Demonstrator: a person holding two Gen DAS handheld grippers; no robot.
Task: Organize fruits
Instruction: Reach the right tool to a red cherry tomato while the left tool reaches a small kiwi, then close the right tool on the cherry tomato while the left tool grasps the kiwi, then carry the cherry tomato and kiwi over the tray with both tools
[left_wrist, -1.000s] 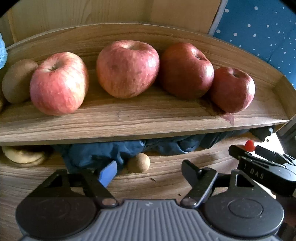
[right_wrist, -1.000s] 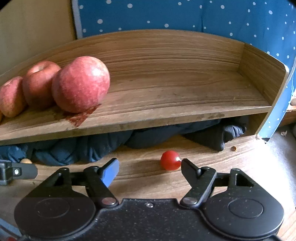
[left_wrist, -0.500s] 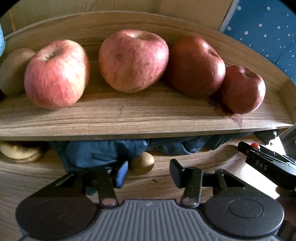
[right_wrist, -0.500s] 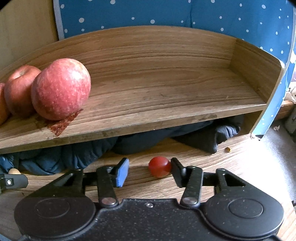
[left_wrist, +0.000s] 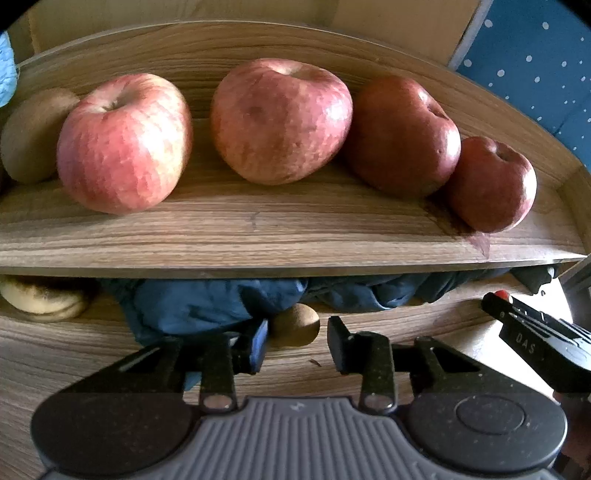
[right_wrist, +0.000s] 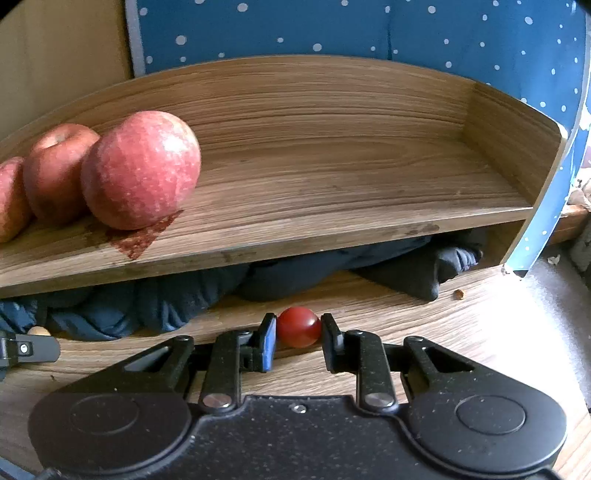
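Several red apples (left_wrist: 280, 118) line the wooden shelf (left_wrist: 258, 240), with a brown kiwi (left_wrist: 31, 136) at its left end. On the tabletop below lies a second kiwi (left_wrist: 295, 325). My left gripper (left_wrist: 297, 345) is open with its tips either side of this kiwi; a gap shows on the right. In the right wrist view a cherry tomato (right_wrist: 299, 326) sits on the tabletop, and my right gripper (right_wrist: 299, 343) is shut on it, both pads touching. The right half of the shelf (right_wrist: 369, 177) is bare beside an apple (right_wrist: 140, 170).
Dark blue cloth (left_wrist: 207, 302) is stuffed under the shelf, close behind both grippers. A yellowish fruit (left_wrist: 40, 299) lies under the shelf's left end. A reddish stain (right_wrist: 144, 236) marks the shelf board. Blue dotted fabric (right_wrist: 369, 26) hangs behind. A crumb (right_wrist: 459, 293) lies at right.
Both grippers moved forward and narrowed. The right fingers closed onto the cherry tomato; the left fingers came in around the lower kiwi.
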